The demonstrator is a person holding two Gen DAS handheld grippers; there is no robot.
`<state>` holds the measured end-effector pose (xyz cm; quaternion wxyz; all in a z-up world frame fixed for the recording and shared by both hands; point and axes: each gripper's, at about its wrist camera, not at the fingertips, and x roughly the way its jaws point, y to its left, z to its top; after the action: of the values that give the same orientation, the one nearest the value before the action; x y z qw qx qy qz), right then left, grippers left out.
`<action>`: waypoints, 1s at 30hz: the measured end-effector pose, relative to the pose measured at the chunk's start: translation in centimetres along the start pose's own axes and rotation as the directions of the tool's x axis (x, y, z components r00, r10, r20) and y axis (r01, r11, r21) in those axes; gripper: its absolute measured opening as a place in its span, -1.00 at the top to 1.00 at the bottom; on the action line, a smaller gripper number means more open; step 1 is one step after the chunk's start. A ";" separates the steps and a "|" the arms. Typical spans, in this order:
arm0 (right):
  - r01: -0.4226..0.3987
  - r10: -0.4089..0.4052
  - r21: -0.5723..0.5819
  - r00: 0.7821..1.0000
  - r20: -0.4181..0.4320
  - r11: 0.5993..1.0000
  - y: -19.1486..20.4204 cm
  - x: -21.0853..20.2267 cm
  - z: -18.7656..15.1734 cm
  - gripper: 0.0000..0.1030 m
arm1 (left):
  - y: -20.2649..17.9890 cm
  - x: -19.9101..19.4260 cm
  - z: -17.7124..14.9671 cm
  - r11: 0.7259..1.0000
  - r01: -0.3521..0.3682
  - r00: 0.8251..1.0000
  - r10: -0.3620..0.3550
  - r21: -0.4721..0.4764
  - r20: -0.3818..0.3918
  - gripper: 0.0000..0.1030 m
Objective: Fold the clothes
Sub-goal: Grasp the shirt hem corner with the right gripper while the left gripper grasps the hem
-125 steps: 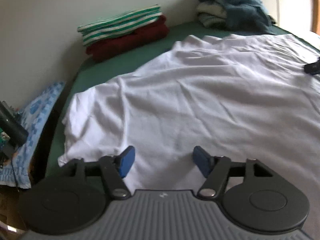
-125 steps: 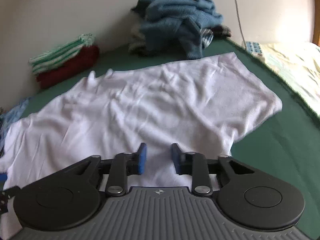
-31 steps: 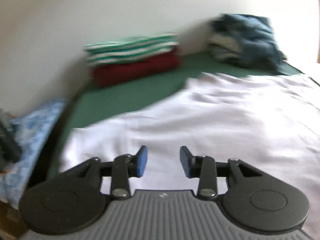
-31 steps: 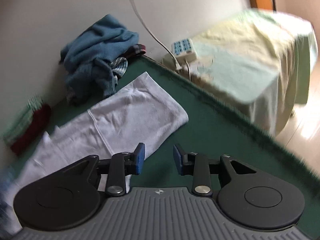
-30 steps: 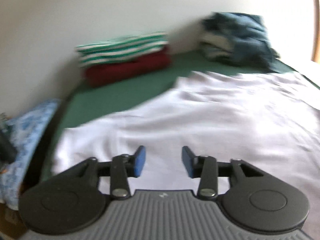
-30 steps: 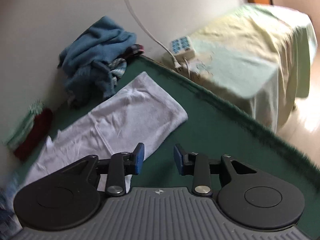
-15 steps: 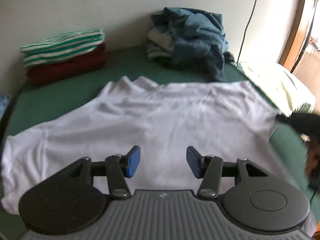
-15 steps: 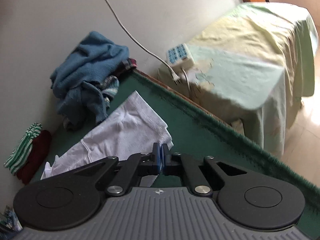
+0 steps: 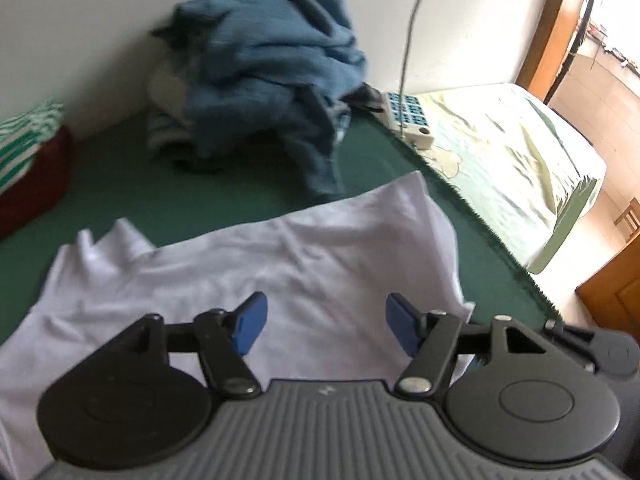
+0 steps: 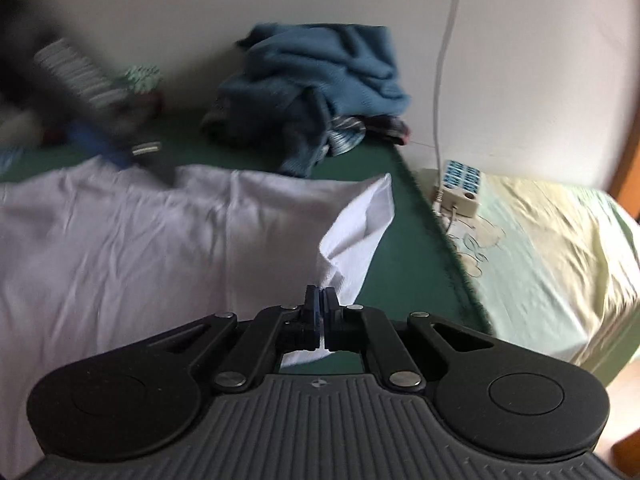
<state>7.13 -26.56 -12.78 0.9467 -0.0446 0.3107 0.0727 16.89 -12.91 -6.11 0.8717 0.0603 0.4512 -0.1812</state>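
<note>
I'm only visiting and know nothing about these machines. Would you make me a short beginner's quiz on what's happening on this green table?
1. True or false: the right tool is shut on the white T-shirt.
2. Which lies nearest the power strip? A) blue clothes pile B) red folded garment C) striped folded garment
3. Fill in: the left tool hangs over the shirt with nothing ____ its pads.

Key:
1. True; it pinches the shirt's edge at the sleeve end.
2. A
3. between; its jaws are opening.
</note>
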 end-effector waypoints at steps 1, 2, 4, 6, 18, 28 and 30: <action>-0.005 0.005 -0.004 1.000 0.001 1.000 -0.1 0.0 -0.1 0.97 | -0.7 0.6 0.2 1.000 0.004 1.000 -0.004 0.006 -0.005 -0.41; -0.008 0.008 0.006 1.000 0.003 1.000 -0.4 0.0 0.0 0.97 | -1.3 1.2 0.5 1.000 0.008 1.000 -0.008 0.012 -0.010 -0.43; -0.016 0.016 0.024 1.000 0.006 1.000 -0.9 0.0 0.1 0.97 | -2.4 2.2 1.0 1.000 0.026 0.999 -0.025 0.017 -0.025 -0.50; -0.026 0.026 0.027 1.000 0.002 0.999 -1.2 0.1 0.1 0.97 | -3.2 3.3 1.6 0.999 0.032 0.999 -0.032 0.021 -0.037 -0.54; -0.029 0.029 -0.045 1.000 0.001 0.999 -0.8 0.3 0.1 0.97 | -6.2 9.1 4.9 0.997 -0.060 0.995 0.064 0.055 -0.078 -0.67; -0.026 0.028 -0.098 0.999 0.018 0.995 0.5 0.2 0.5 0.97 | -5.1 11.4 5.0 0.991 -0.120 0.987 0.125 0.050 -0.103 -0.66; -0.024 0.027 -0.123 0.999 0.022 0.992 1.0 0.1 0.5 0.97 | -5.2 11.3 5.1 0.995 -0.086 0.990 0.092 0.054 -0.109 -0.77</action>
<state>7.33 -25.50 -12.53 0.9447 -0.0978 0.2950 0.1041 24.80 -22.00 -11.99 0.8507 0.1118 0.4914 -0.1496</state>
